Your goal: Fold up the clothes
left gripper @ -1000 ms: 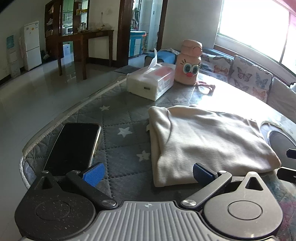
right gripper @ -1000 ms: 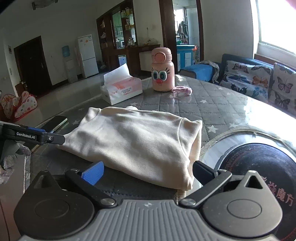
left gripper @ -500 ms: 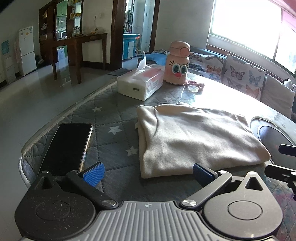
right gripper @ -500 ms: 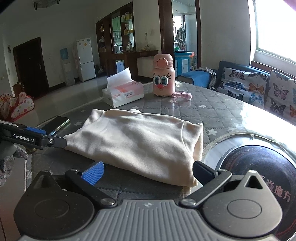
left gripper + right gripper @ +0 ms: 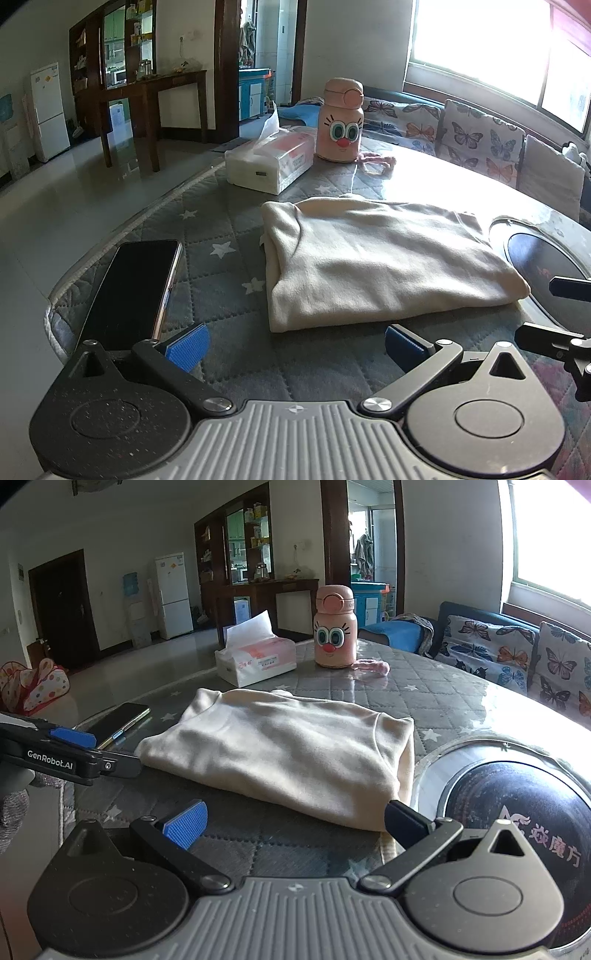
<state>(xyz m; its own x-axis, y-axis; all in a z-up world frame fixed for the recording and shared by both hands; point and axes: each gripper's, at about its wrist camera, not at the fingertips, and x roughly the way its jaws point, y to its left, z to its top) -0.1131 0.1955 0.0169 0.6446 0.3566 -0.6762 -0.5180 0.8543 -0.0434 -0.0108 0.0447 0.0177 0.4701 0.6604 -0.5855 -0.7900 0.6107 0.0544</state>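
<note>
Now the cream sweatshirt (image 5: 384,258) lies folded on the quilted bench (image 5: 221,236), in the middle of both frames. Left tool (image 5: 295,341) has its blue pads wide apart and holds nothing, just before the near hem. Right tool (image 5: 293,821) is also spread and empty; its right finger (image 5: 406,821) is at the cloth's corner. A black smartphone (image 5: 136,288) lies at lower left, a tissue pack (image 5: 273,162) and pink bottle (image 5: 341,122) stand behind.
</note>
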